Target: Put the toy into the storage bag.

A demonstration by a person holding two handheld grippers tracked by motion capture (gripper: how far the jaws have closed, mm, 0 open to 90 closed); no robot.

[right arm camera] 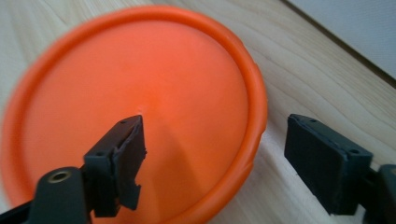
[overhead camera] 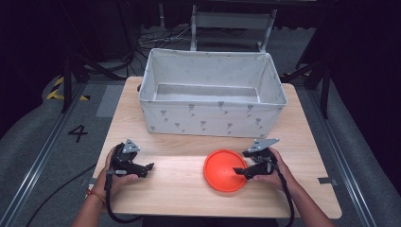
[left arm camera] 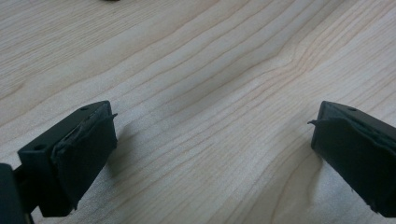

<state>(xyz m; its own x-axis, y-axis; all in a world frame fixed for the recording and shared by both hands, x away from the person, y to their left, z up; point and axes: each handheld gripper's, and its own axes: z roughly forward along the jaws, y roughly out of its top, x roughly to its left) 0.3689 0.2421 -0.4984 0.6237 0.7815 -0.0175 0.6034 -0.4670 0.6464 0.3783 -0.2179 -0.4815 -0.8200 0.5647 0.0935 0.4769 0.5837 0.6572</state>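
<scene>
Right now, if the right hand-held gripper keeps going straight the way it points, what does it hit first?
Most likely the round orange plastic dish. The right hand-held gripper is open, with one jaw already over the dish and the other outside its rim, above the light wooden table. Height above it is unclear.

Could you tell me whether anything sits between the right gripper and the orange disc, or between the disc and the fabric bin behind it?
Nothing visible does. The right gripper is open, one jaw over the orange disc and one outside its rim. Between the disc and the fabric bin lies only bare table; the bin's near wall would have to be cleared.
</scene>
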